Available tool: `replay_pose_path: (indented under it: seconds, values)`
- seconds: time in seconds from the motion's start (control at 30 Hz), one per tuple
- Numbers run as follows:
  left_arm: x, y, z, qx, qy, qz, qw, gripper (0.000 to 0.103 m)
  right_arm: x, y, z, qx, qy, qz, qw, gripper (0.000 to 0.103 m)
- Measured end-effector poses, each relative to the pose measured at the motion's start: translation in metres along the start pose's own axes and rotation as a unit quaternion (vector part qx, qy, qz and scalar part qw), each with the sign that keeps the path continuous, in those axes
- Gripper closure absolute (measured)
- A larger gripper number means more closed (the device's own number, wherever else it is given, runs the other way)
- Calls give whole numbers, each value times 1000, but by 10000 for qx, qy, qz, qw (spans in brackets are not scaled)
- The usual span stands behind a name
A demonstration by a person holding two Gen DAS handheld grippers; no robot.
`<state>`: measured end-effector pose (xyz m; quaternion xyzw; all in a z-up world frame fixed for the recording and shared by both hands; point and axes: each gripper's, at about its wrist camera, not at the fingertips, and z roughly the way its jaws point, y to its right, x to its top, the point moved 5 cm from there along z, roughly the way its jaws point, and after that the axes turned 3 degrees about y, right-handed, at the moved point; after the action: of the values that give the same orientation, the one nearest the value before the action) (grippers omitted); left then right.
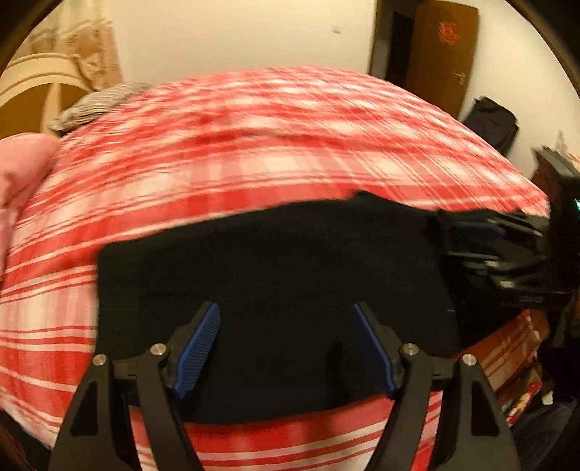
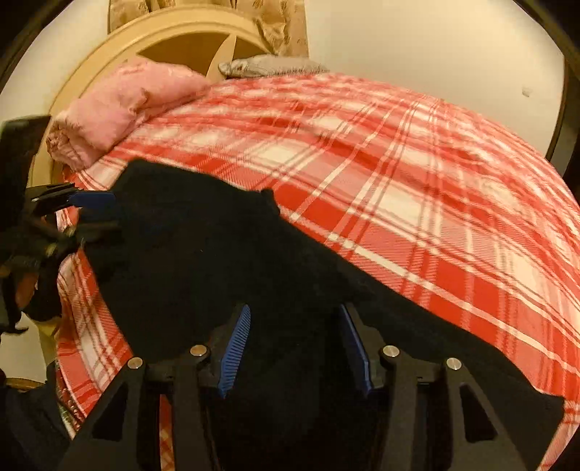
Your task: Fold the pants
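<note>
A bed covered by a red-and-white plaid blanket [image 2: 417, 174] fills both views, its surface streaked by motion blur in the left wrist view. On the blanket lie the black fabric pants [image 1: 275, 275], spread flat near the bed's near edge and running across beneath both claws; in the right wrist view they stretch from the lower right up toward the left [image 2: 224, 261]. A rolled pink quilt [image 2: 119, 108] sits at the head of the bed against a curved cream wooden headboard [image 2: 174, 32], with a grey striped pillow [image 2: 268, 67] beside it. The left claw [image 1: 286, 347] hangs over the pants with its blue-padded fingers [image 1: 199, 347] spread wide and nothing pinched between them. The right claw [image 2: 293, 349] stands about half open above the dark cloth, its pads gripping nothing.
</note>
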<state>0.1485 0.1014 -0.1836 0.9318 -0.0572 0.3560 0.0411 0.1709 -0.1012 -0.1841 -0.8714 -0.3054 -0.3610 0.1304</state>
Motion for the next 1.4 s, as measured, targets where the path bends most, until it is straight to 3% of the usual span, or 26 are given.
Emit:
replay_pose_path:
  seconds: [0.23,0.3,0.4,0.57,0.87,1.0,1.03,1.3,1.4]
  values:
    - [-14,-92,-6,587,96,-932,9939,26,-20,9,-54,-158,276,-20,9995,50]
    - [-18,-103,-2,517,96,-1203,9913,26,-27,12,-60,-184,278,12,9994,50]
    - [-23,-112,11,127,25,-1727,9849,27,-38,12,-70,-255,285,-11,9993,50]
    - [-23,-122,19,182,122,-2055,9784,32,-49,8,-76,-266,314,-62,9991,49]
    - [-19,-126,27,30,119,-1869,9823,32,-56,5,-72,-247,299,-49,9992,49]
    - [-20,-118,19,52,84,-1724,9850,56,-57,6,-72,-200,319,7,9993,49]
    - [-20,-117,18,15,97,-1741,9847,58,-57,6,-71,-198,313,19,9993,49]
    - [-22,-129,25,-361,280,-2144,9757,50,-58,6,-72,-222,325,26,9992,49]
    - [-21,-128,25,-373,244,-2074,9772,49,-58,8,-72,-223,335,69,9992,49]
